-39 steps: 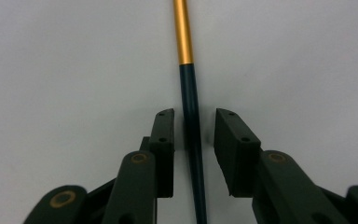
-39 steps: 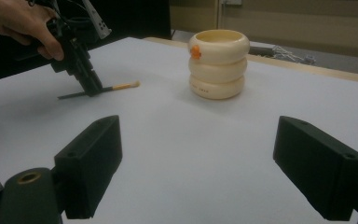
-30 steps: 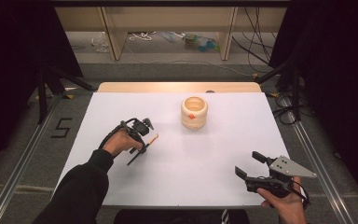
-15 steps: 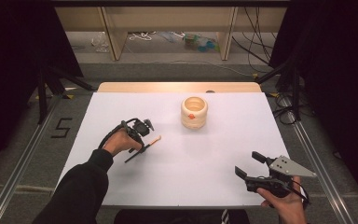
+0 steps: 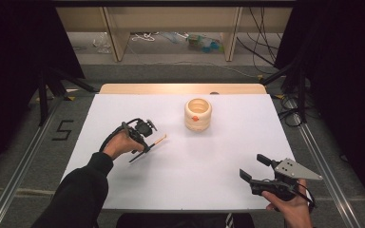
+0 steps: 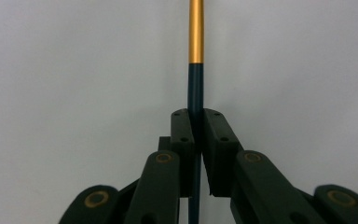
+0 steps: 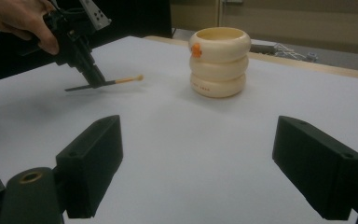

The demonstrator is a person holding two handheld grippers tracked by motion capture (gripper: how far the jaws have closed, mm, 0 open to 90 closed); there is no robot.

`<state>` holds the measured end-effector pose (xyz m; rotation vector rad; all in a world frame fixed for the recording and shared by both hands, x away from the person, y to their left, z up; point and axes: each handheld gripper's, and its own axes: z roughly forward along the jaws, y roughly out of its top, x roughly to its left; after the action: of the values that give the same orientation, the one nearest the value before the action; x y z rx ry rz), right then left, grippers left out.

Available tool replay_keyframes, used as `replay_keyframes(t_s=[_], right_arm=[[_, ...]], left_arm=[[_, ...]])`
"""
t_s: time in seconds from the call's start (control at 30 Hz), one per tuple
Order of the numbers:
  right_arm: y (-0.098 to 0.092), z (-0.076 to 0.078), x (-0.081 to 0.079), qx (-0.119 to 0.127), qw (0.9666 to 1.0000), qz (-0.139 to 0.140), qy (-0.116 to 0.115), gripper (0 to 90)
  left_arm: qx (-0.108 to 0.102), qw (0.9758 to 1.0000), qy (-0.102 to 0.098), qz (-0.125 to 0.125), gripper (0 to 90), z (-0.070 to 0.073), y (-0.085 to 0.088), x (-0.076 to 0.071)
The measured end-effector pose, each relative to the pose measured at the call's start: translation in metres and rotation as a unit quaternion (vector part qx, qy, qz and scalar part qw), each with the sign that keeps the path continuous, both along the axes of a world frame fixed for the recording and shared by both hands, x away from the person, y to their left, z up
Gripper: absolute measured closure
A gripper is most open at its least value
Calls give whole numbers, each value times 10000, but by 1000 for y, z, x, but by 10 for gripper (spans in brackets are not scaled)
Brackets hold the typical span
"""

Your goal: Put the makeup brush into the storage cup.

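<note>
High view, L tongs [image 5: 148, 146] pinching brush [image 5: 147, 148] mid-table [image 5: 228, 161], edges well apart

On the white table [image 5: 180, 190] there is one cream holder [image 5: 198, 114], shaped like three rings stacked one on another — it carries one small orange mark on the top ring. There is one thin brush [image 5: 148, 146], dark at the handle and golden further along, with a pale tip. Two hand-held grippers are present — the left gripper [image 5: 145, 148] and the right gripper [image 5: 253, 167] — each with two black jaws. Two hands of one person hold them.
</note>
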<state>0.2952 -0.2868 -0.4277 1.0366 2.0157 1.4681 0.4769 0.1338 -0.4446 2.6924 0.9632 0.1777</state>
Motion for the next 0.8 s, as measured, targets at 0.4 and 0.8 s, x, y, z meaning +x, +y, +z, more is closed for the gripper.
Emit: replay_keyframes(t_s=[0.4, 0.8], right_arm=[[0, -2, 1, 99, 9999, -7, -80, 171], [1, -2, 2, 143, 9998, 6, -99, 171]], left_arm=[[-845, 9943, -625, 169, 832, 28, -7, -12], [-2059, 9657, -1475, 565, 833, 40, -12, -33]])
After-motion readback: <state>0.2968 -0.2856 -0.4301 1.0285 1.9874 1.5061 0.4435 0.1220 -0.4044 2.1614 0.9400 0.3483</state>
